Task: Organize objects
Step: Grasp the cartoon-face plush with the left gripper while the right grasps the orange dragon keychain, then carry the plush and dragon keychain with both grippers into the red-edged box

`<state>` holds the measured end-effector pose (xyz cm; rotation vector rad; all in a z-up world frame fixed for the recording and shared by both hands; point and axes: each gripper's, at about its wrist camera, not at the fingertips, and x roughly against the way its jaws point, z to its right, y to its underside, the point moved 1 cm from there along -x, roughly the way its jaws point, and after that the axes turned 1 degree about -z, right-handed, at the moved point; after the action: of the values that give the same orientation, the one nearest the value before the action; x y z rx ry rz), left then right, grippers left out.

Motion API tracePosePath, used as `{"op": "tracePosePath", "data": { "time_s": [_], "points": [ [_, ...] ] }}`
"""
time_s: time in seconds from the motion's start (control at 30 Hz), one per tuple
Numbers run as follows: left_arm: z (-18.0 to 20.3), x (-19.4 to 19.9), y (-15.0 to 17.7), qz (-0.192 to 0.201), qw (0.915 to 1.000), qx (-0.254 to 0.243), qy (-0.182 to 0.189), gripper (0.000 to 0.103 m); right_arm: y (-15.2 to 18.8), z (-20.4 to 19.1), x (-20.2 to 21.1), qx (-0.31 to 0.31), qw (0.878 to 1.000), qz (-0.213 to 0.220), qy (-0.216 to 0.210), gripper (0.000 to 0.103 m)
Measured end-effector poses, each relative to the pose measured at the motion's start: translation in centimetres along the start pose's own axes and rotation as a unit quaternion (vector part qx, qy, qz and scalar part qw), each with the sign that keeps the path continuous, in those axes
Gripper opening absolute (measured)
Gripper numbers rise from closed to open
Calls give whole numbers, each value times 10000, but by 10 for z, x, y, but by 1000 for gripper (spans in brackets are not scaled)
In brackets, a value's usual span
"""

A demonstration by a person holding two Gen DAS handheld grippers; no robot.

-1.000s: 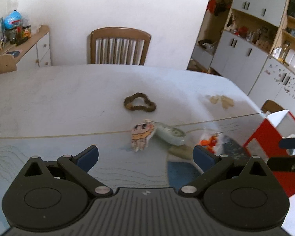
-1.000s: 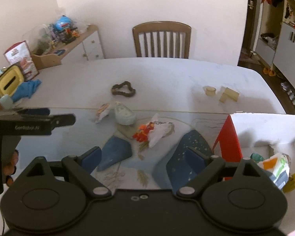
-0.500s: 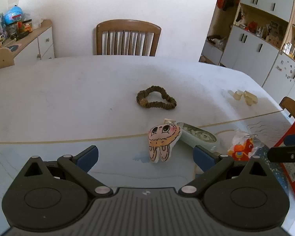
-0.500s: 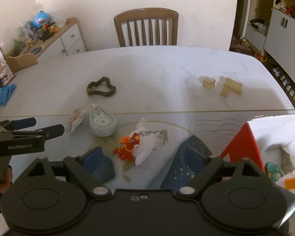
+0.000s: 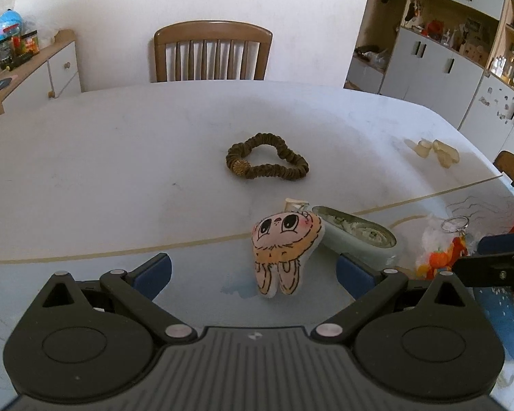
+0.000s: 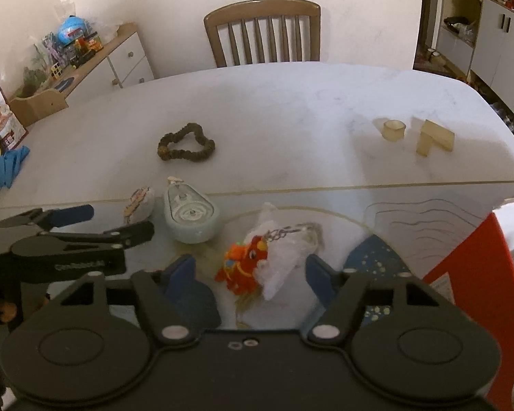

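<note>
- Judging from what lies loose on the table (image 6: 325, 102), most of the sorting is left to do: only a few items can be seen inside the red-sided box (image 6: 476, 274) at the table's near right edge, and its contents are mostly cut off.
- Still out are a brown scrunchie (image 5: 267, 161) near the middle, a cartoon plush charm (image 5: 284, 250), a pale green correction-tape dispenser (image 6: 192, 215) just beside it, and an orange-red toy keychain in a clear bag (image 6: 257, 263).
- Two small beige blocks (image 6: 414, 133) sit well apart toward the far right edge.
- The right gripper (image 6: 250, 274) has just been closing; its jaws bracket the keychain, but pad contact is not seen.
- The left gripper (image 5: 253, 270) is held spread apart, the plush charm between its jaws, untouched.
- Room is tight between the two grippers near the front edge; the far half of the table is open.
</note>
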<state>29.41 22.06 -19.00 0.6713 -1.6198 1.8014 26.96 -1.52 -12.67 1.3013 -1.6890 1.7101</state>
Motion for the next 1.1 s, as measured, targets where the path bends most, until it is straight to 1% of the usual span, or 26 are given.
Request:
{"op": "tracePosePath", "data": {
  "time_s": [0.1,0.2,0.27,0.33,0.37,0.43,0.47,0.5,0.53,0.6,0.7,0.8,0.93,1.1],
  "points": [
    [1,-4,-1,8,10000,-2,82,102,-2,0,-4,-4,10000,-24,27,56],
    [1,-6,-1,18,9999,-6,133,101,-3,0,-7,19,10000,-12,73,51],
    [1,-7,-2,1,9998,8,200,94,-3,0,-9,4,10000,5,99,48],
    [2,-7,-3,25,9998,-21,220,84,-5,1,-11,-24,9999,16,100,43],
    [2,-8,-3,27,9997,-27,240,82,-5,2,-11,-31,9999,22,108,42],
    [1,-7,-4,35,9995,-13,299,70,-6,2,-12,-41,9999,30,97,39],
    [1,-7,-5,34,9995,-16,310,68,-6,2,-12,-59,9999,25,94,38],
    [1,-7,-5,29,9995,-18,323,62,-5,2,-12,-75,9999,23,88,36],
    [1,-7,-6,24,9994,-12,337,55,-5,2,-12,-79,9999,19,85,34],
    [0,-6,-7,3,9990,33,438,46,-5,2,-12,-84,9999,4,85,31],
    [2,-3,-6,69,9989,-28,465,38,-4,4,-11,-105,9999,-8,74,27],
    [3,1,-6,83,9988,-75,486,36,-3,6,-8,-149,9999,-9,66,21],
    [3,7,-6,59,9991,-73,418,35,0,8,-1,-160,9998,66,57,20],
    [1,20,-4,69,9987,83,492,34,5,9,12,-200,9997,139,-11,20]
  ]
}}
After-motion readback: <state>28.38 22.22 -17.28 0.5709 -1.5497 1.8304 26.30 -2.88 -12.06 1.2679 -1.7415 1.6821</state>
